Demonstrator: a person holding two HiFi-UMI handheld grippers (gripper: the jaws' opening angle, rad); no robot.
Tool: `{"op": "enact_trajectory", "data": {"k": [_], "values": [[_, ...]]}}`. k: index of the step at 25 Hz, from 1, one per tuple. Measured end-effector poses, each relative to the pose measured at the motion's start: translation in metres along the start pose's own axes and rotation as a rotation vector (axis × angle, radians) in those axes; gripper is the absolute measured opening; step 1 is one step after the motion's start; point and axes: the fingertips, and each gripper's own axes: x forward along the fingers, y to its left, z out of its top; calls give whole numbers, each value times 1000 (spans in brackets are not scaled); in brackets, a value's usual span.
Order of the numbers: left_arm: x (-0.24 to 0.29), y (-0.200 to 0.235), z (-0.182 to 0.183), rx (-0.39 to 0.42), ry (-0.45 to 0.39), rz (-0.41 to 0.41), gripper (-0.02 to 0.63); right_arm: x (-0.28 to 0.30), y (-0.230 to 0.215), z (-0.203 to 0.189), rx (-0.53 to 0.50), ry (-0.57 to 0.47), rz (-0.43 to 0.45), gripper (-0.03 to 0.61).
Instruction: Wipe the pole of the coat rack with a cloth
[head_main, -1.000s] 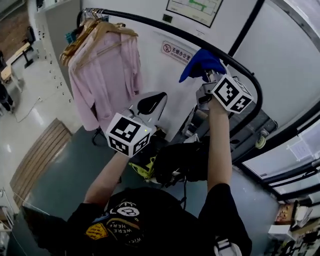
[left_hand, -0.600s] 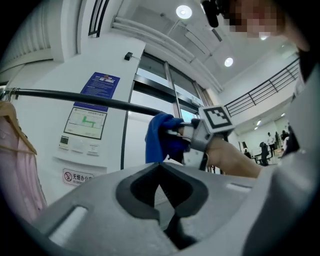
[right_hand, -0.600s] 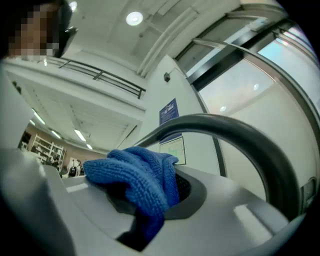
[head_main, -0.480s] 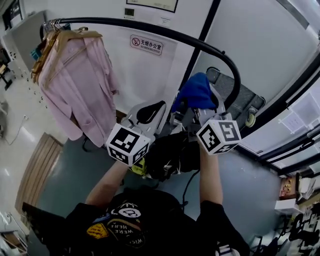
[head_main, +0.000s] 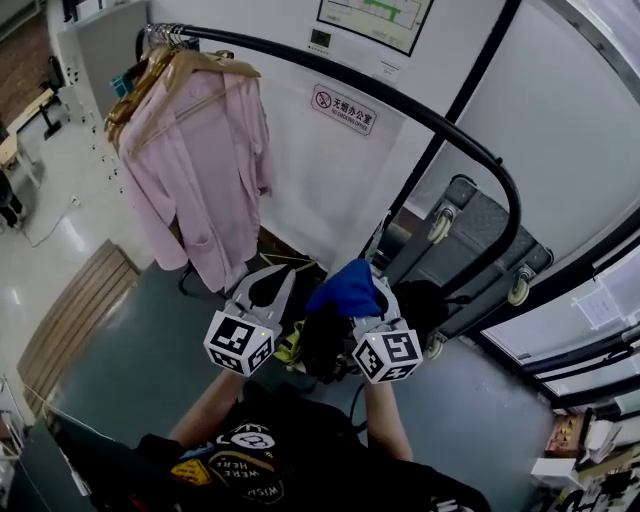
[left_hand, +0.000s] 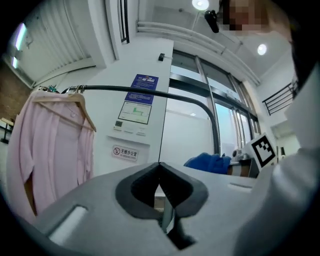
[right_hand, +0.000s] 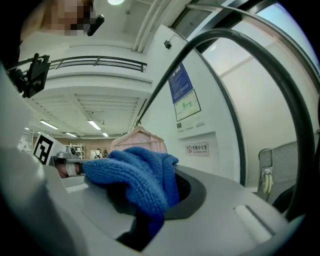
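Observation:
The coat rack's black pole (head_main: 400, 100) runs from upper left across the white wall, then bends down at the right. In the head view both grippers sit low, well below the pole and apart from it. My right gripper (head_main: 358, 300) is shut on a blue cloth (head_main: 345, 287), which bunches over its jaws (right_hand: 142, 182). The left gripper (head_main: 268, 284) is beside it, shut with nothing between its jaws (left_hand: 159, 170). In the left gripper view the pole (left_hand: 150, 93) arches overhead and the cloth (left_hand: 210, 163) shows at the right. The pole (right_hand: 280, 75) curves overhead in the right gripper view.
A pink shirt (head_main: 195, 160) hangs on wooden hangers at the pole's left end. A dark wheeled cart (head_main: 480, 235) stands under the pole's bend. A black bag (head_main: 322, 345) lies below the grippers. A slatted wooden board (head_main: 75, 315) lies on the floor at left.
The right gripper with the blue cloth came down from the pole's bend to low in front of the body. The left gripper dropped slightly and stays shut.

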Motion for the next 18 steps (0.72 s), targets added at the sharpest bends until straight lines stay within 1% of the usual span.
{"op": "enact_trajectory", "data": {"k": [2,5,8,13,18], "values": [[-11,7,-2,7,-3,31,-3,-1,2,-12,36,16,13,57],[-20,13,-1,5,0,52,-3,0,8,-23,60,37,31,57],[-26,15,-1,0,7,58,-3,5,18,-30,68,51,57,57],[-29,12,-10,1,36,65,-3,8,31,-32,73,49,98,57],[-28,13,-21,-30,64,49,-3,5,31,-28,93,13,82,57]]}}
